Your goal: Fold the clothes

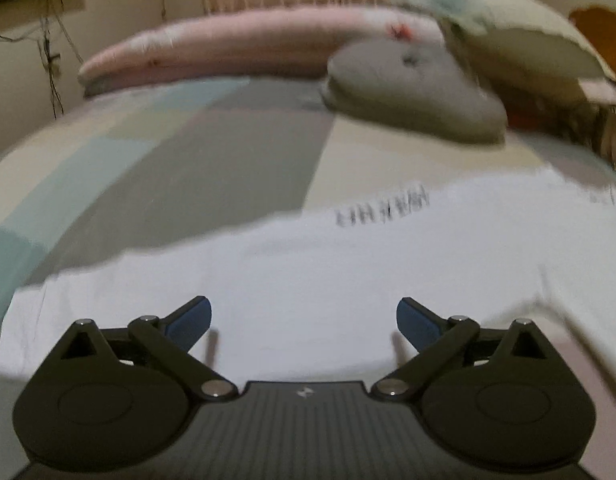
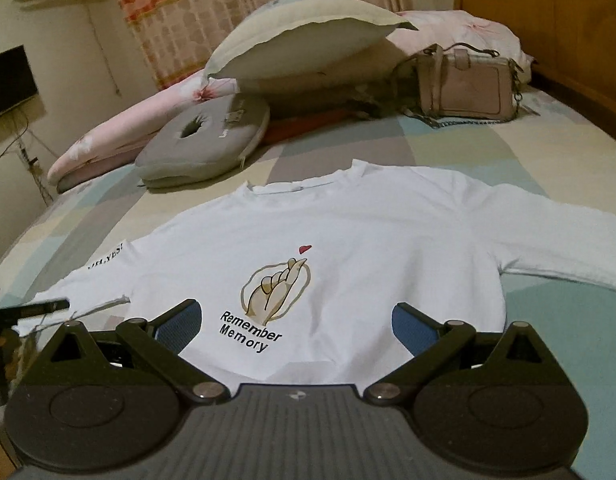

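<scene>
Lying flat on the patchwork bedspread (image 2: 488, 148): a smooth white sweatshirt (image 2: 368, 240).

A shirt (image 2: 348, 240) lies flat on the bed (image 2: 508, 152), cushions (image 2: 203, 148) and a handbag (image 2: 464, 84) behind it.

Bed (image 2: 488, 148) in pastel patchwork sheet; patterned curtain (image 2: 227, 12) at twelve o'clock, wooden headboard (image 2: 548, 20) at two, cream walls.

"Remember Memory" on white shirt (image 2: 348, 232) (chest print), sleeve lettering unreadable
</scene>
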Available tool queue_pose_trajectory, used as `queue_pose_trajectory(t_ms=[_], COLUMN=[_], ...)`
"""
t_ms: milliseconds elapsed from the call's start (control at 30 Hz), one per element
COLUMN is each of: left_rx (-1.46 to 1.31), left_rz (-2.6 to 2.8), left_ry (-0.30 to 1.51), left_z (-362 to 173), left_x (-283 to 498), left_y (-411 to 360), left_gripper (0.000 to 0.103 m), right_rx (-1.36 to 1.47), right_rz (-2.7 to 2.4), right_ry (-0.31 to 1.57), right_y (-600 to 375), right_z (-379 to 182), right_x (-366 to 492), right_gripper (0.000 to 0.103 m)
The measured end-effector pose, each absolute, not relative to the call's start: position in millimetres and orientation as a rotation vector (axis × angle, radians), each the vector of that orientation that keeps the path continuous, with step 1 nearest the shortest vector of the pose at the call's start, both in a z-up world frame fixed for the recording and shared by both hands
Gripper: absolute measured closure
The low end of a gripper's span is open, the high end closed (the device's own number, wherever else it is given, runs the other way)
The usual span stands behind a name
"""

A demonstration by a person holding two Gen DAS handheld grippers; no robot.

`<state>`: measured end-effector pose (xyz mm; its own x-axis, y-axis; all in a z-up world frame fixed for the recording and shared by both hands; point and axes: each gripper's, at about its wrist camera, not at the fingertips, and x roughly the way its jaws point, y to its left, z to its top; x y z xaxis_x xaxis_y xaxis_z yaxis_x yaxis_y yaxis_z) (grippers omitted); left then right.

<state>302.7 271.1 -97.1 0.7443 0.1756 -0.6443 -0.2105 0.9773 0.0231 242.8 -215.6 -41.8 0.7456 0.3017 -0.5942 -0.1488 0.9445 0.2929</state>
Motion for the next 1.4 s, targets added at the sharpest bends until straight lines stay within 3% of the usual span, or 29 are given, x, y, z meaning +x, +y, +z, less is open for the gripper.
queue_pose_trajectory(t_ms=[267, 533, 733, 933, 1067, 1267, 1400], left_rx=[-0.111, -0.348, -0.29, -0.21, -0.312, -0.346, -0.324], left_rz=[0.119, 0.287, 0.488, 0.341, 0.036, -0.157, -0.074], left_ry=[0.768, 0.696, 0.73, 0.727, 0.754, 0.858, 0.892], left_z=[-107.5, -109.7, -110.0, -74.7, -63.6, -87.5, -108.2], left_x=[291.1, 299.7, 285.8, 315.5, 356.0, 423.6, 456.2], left_y=[284.6, 379.5, 410.1, 348.0, 280.2, 200.6, 191.2], left_gripper=[0.003, 0.003, 0.005, 0.004, 0.004, 0.004, 0.004], right_rx=[0.188, 0.187, 0.142, 0.212, 0.188, 0.205, 0.199], right_rz=[0.231, 0.284, 0.24, 0.267, 0.285, 0.289, 0.295], right_ry=[0.697, 0.689, 0.666, 0.676, 0.681, 0.691, 0.695], right_y=[-217.0, -205.4, -209.4, -212.9, -209.6, -218.2, -224.6], right_z=[-47.8, -49.1, -47.3, -50.7, -54.0, -61.4, -66.4], right_x=[236.0, 236.3, 234.1, 235.4, 233.4, 234.2, 234.7], right_gripper=[0.0, 0.0, 0.0, 0.0, 0.0, 0.0, 0.0])
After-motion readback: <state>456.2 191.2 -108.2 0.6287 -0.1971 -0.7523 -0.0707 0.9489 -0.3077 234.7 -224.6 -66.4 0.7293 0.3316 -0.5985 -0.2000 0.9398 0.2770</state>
